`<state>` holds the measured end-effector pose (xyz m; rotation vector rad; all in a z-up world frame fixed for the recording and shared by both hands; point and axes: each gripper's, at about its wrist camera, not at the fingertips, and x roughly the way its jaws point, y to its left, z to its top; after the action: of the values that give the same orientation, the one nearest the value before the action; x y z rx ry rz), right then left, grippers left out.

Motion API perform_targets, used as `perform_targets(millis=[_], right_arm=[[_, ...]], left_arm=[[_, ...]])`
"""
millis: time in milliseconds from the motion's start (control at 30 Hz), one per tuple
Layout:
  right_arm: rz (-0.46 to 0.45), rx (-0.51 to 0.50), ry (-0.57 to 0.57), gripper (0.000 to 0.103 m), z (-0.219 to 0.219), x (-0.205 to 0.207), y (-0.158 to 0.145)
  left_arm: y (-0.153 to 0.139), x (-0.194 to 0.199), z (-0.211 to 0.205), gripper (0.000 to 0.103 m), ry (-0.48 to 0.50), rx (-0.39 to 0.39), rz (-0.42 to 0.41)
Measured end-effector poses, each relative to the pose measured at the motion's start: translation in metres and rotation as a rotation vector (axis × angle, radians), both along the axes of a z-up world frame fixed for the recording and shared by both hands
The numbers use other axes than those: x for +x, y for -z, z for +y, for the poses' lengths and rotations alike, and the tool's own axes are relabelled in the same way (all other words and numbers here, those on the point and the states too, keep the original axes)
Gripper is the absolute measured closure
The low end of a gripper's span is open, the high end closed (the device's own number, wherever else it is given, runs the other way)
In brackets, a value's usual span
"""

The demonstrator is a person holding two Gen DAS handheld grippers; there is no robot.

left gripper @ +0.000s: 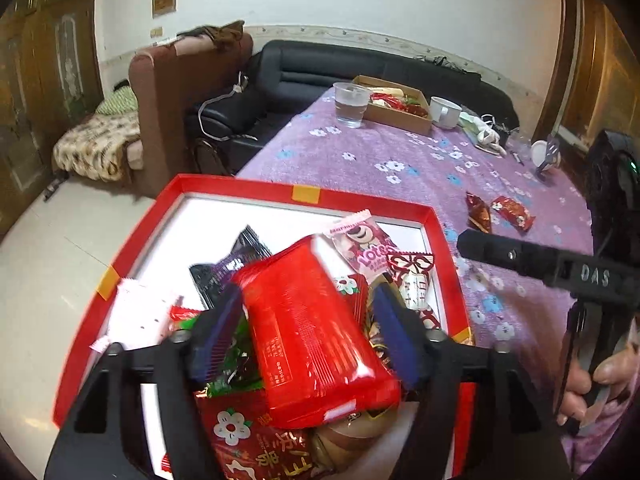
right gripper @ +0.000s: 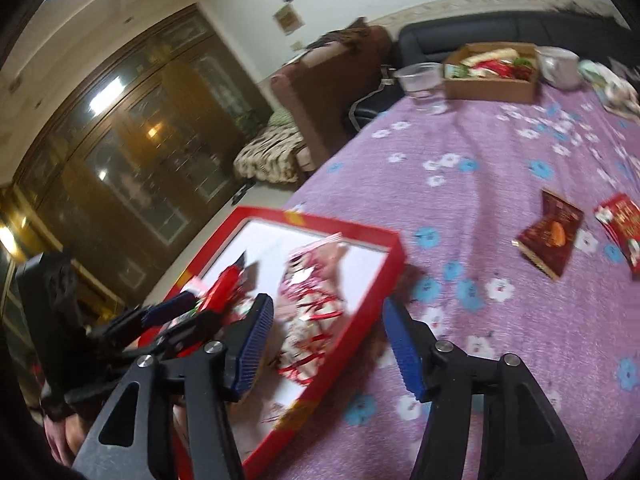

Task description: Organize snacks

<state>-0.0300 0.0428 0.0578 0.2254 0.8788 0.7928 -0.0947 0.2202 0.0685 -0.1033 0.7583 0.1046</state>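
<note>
A shallow red box [left gripper: 248,188] with a white floor sits at the near left corner of the purple flowered tablecloth [left gripper: 400,168] and holds several wrapped snacks. My left gripper [left gripper: 308,292] hangs over the box, open, with a glossy red packet [left gripper: 312,340] lying loose and tilted between its blue pads. A pink bear packet [left gripper: 362,240] lies behind it. My right gripper [right gripper: 326,304] is open and empty above the box's right rim [right gripper: 352,236]. Two loose snacks lie on the cloth: a brown packet [right gripper: 550,236] and a red packet [right gripper: 622,232].
At the table's far end stand a clear cup of water [left gripper: 351,104], a cardboard box of snacks [left gripper: 400,116] and a white mug [left gripper: 444,112]. A black sofa [left gripper: 320,64] is behind, with tiled floor beyond the left table edge. A hand [left gripper: 592,384] holds the right gripper's handle.
</note>
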Motion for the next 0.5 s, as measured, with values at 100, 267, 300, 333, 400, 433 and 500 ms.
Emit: perform_targets(millis=[100,267,300,333,400,433,500], right_arm=[[0.047,0.000,0.063,0.035,-0.010,0.011,0.006],[0.142,0.012,0.147,0.033,-0.027,0.030,0.017],[0.160,0.017,0.164,0.032,-0.032,0.033,0.020],[0.171,0.021,0.176,0.032,-0.035,0.036,0.022],[0.189,0.031,0.202,0.031,-0.045,0.040,0.024],[0.193,0.034,0.214,0.031,-0.048,0.042,0.025],[0.201,0.037,0.236,0.031,-0.056,0.044,0.025]], left_arm=[[-0.006,-0.001,-0.009,0.028,-0.002,0.066,-0.023],[-0.014,0.001,-0.025,0.020,-0.003,0.184,-0.045],[-0.015,0.001,-0.027,0.020,-0.001,0.190,-0.048],[-0.016,0.001,-0.028,0.020,0.002,0.193,-0.048],[-0.018,0.003,-0.032,0.020,0.008,0.196,-0.046],[-0.019,0.004,-0.034,0.020,0.012,0.196,-0.046],[-0.021,0.006,-0.040,0.020,0.024,0.196,-0.045]])
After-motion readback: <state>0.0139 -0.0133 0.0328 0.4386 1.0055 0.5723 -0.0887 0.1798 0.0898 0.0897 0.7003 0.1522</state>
